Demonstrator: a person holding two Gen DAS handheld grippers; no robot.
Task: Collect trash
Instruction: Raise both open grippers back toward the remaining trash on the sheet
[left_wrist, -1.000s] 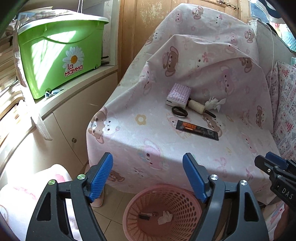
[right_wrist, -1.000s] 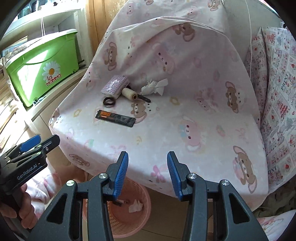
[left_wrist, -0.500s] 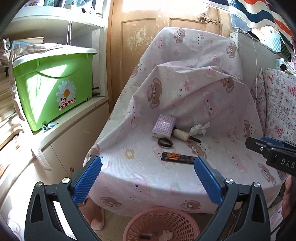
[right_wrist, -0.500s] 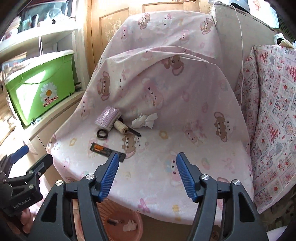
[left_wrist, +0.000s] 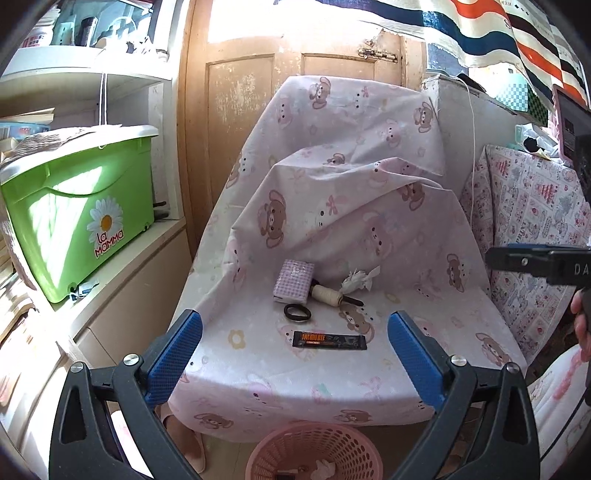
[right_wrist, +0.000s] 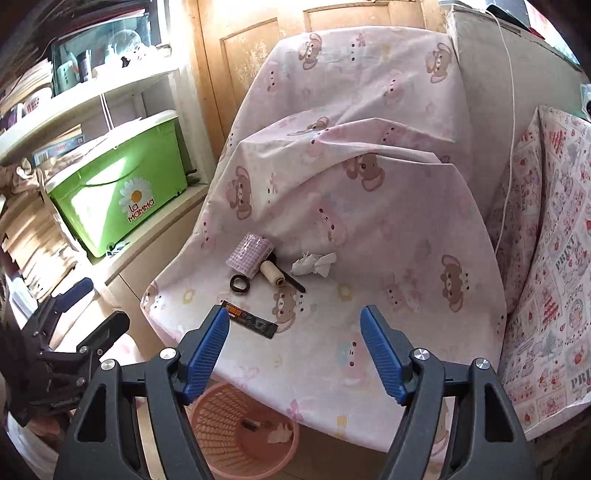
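Left tool (left_wrist: 293, 334) wide open, nothing held, raised in front of chair seat; blue fingers (left_wrist: 173, 354) spread to either side of the seat's front edge. Right tool (right_wrist: 294, 341) also open and holding nothing, gap somewhat narrower, aimed at same seat from the right. Chair (left_wrist: 369, 229) draped in pink bear-print sheet. On seat, clustered toward rear left: purple checked tissue pack (left_wrist: 293, 281), spool of cream thread (left_wrist: 325, 295) touching its right side, black hair tie (left_wrist: 297, 312) just in front of pack. Crumpled white tissue (left_wrist: 358, 279) just right of spool, near seat back. Dark snack wrapper (left_wrist: 329, 340) with orange lettering flat on seat, nearer front edge, apart from the cluster. Same layout in right wrist view: tissue (right_wrist: 314, 264) right of spool, wrapper (right_wrist: 251, 320) partly behind left finger of right tool. Pink mesh basket (left_wrist: 314, 452) on floor below front edge of seat; white scrap and small dark item visible inside (right_wrist: 258, 428). Green storage bin (left_wrist: 77, 218) with daisy label on white cabinet to left of chair. Patterned pink cushion (left_wrist: 535, 236) upright to right of chair. Wooden door (left_wrist: 288, 66) behind chair.
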